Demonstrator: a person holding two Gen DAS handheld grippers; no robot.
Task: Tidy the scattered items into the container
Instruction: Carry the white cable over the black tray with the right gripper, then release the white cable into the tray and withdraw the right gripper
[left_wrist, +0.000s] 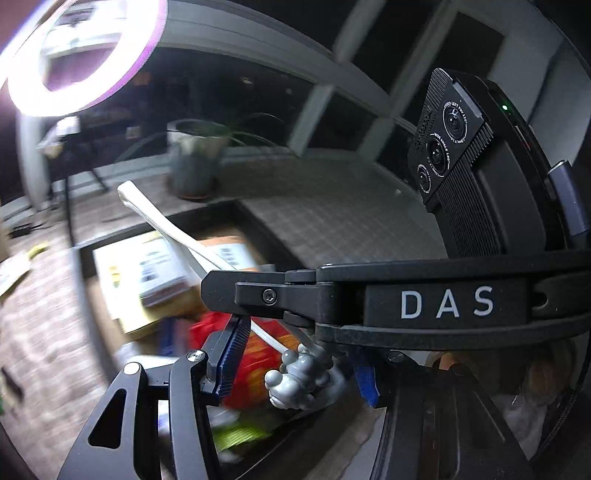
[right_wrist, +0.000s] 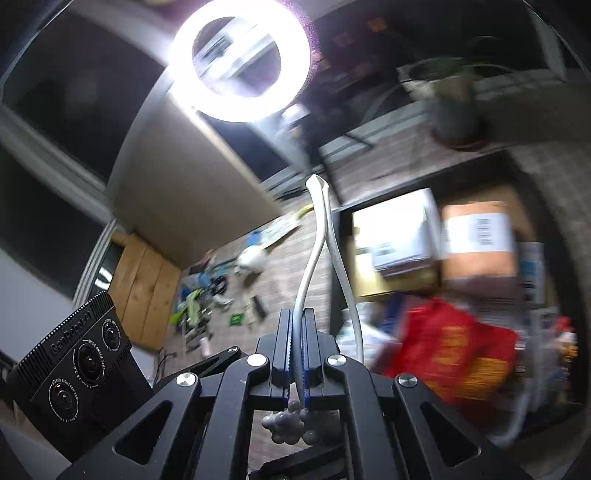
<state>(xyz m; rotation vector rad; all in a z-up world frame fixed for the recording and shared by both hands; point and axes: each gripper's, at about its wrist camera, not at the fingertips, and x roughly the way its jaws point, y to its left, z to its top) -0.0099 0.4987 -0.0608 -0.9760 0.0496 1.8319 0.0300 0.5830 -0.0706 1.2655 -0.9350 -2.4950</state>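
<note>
Tongs (right_wrist: 295, 354) before blurred red bag (right_wrist: 454, 347)

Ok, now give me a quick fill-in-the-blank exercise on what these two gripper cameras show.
1. The right gripper is shut on a ___ cord.
2. The knobbly end of that cord is ___ in colour.
3. The glowing lamp overhead is shaped like a ___.
4. The pot on the tiled ledge holds a ___.

Missing words: white; grey; ring; plant.
</note>
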